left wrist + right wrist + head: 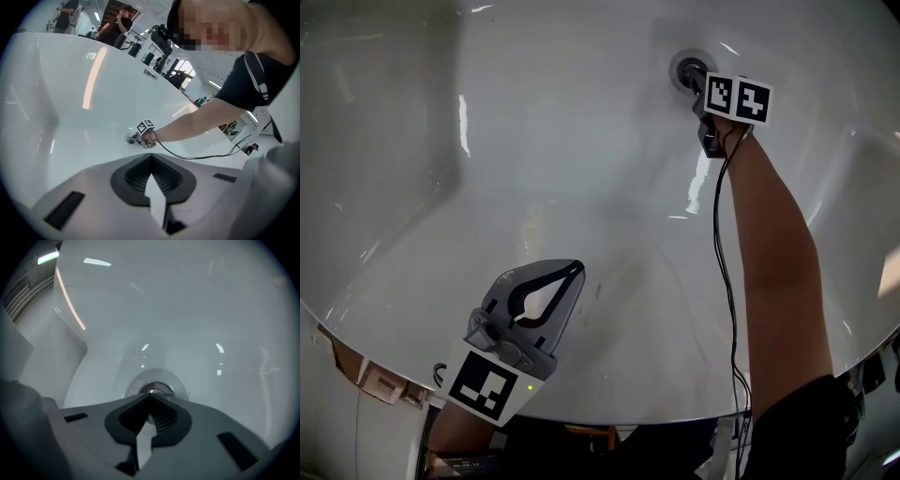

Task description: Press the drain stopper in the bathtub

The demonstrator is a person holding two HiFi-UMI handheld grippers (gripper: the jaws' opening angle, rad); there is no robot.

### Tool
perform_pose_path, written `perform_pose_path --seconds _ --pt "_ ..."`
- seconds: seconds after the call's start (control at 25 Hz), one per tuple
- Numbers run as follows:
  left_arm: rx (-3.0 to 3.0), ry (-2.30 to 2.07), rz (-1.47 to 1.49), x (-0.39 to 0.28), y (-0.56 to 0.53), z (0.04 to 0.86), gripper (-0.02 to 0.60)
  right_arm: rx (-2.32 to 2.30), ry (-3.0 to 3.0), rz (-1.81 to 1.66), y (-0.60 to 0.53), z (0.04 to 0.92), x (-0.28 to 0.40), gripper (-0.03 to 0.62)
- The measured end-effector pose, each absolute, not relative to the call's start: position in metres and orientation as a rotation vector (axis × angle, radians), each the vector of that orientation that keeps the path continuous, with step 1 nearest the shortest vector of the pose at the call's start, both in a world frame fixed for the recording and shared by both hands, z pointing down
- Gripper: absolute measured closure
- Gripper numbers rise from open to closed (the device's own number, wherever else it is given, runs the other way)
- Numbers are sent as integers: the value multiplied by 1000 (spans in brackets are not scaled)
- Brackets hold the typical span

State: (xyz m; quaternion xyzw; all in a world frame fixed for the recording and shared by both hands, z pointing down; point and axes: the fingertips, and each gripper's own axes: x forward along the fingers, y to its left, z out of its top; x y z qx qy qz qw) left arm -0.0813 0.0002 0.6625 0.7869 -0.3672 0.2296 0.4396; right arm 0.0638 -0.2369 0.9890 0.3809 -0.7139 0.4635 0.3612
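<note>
Drain stopper (pixel 684 67): sits at the far end of the white bathtub (pixel 534 141) floor.
Right gripper (pixel 698 77): jaws together, tips right at the stopper.
Left gripper (pixel 577 267): jaws closed on nothing, near the tub's near rim.

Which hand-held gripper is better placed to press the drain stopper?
The right hand-held gripper: its closed tips sit right at the drain stopper. The left hand-held gripper, also closed, is far from it, near the rim of the bathtub.
</note>
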Motion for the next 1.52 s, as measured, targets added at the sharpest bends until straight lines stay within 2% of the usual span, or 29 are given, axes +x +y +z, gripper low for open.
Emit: perform_pose_path --seconds 1.04,1.2,1.52 --pt "2023 -908 565 -80 -5 660 571 949 -1706 1046 -240 995 63 579" --pt "2054 -970 547 -83 -8 646 571 1040 -1842 1170 -233 956 66 579" --pt "2160 -1040 470 -73 -30 581 571 1002 -1922 1120 -205 835 107 579"
